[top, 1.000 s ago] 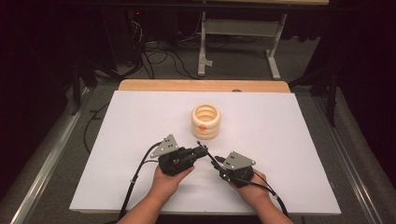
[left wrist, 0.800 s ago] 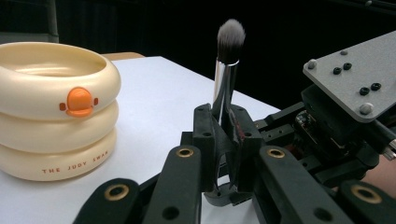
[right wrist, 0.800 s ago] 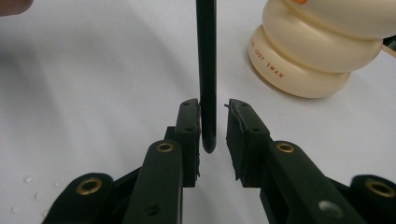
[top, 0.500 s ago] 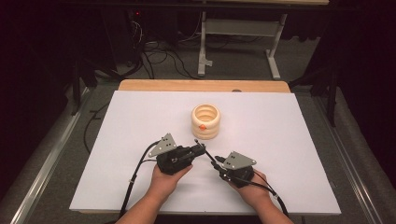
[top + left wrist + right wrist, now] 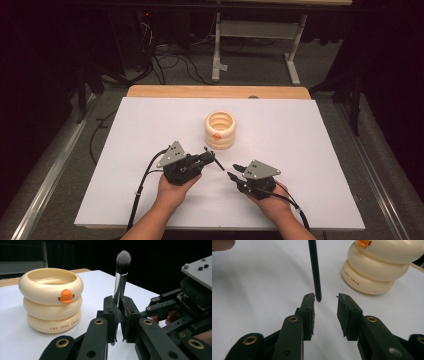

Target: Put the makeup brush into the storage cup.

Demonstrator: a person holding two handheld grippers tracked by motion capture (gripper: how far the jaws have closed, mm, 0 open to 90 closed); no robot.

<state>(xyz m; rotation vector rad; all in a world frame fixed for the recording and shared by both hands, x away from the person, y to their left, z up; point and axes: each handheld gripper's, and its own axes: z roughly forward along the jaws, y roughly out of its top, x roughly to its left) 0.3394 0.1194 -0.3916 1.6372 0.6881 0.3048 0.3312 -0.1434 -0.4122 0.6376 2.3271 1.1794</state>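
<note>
A: Two hand-held grippers sit on the near side of the cream ring-shaped holder (image 5: pixel 220 130), both low over the white desk (image 5: pixel 125 150). The left hand-held gripper (image 5: pixel 119 312) pinches a makeup brush (image 5: pixel 121 277) by its silver ferrule, bristles up in the left gripper view.

B: And the right one?

A: The right hand-held gripper (image 5: pixel 325 301) is spread; its jaws have just been opening, and the brush's dark handle tip (image 5: pixel 315 272) hangs just beside one pad, touching neither as far as I can tell. So the brush rides in the left alone, just right of the holder in that view and apart from it.

B: Looks like a handover finished, with the drop into the holder next.

A: My reading too. To do it well I'd draw the right gripper back, away from the holder, so it cannot knock the handle. Then lift the left above the holder's rim, handle pointing down, centre it over the opening, and only let go once the tip is inside. The holder looks light, so a sideways nudge could shift it.
</note>
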